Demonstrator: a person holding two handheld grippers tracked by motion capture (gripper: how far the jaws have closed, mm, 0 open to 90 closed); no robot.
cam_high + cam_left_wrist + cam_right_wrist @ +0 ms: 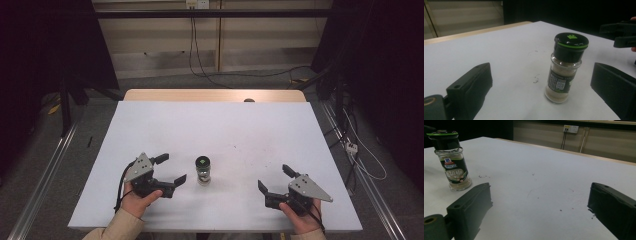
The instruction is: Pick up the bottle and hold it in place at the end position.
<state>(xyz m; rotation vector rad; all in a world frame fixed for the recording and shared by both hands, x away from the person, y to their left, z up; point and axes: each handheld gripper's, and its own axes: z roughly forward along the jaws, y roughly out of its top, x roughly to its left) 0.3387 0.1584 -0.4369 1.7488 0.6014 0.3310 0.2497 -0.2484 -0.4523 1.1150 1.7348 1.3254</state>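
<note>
I held my left tongs low over the near part of the white tabletop, jaws spread wide with nothing between them, aimed toward the spice jar. The jar stood upright near the middle of the tabletop's near half, between my two tongs and closer to the left ones, touching neither. In the left gripper view the spice jar rose just ahead of the two black jaws, nearer the right-hand one, with its black lid ringed in green and a green leaf mark on top; pale powder filled the glass, and a dark label with a small printed code faced me. My right tongs rested farther off on the right side, also spread wide and gripping nothing, their grey three-cornered plate on top. In the right gripper view the spice jar sat well off to the left, beyond the left-hand jaw, its red-and-white brand mark showing. A few tiny dark specks dotted the tabletop. Beyond the far wooden edge, cables hung down a pale wall.
</note>
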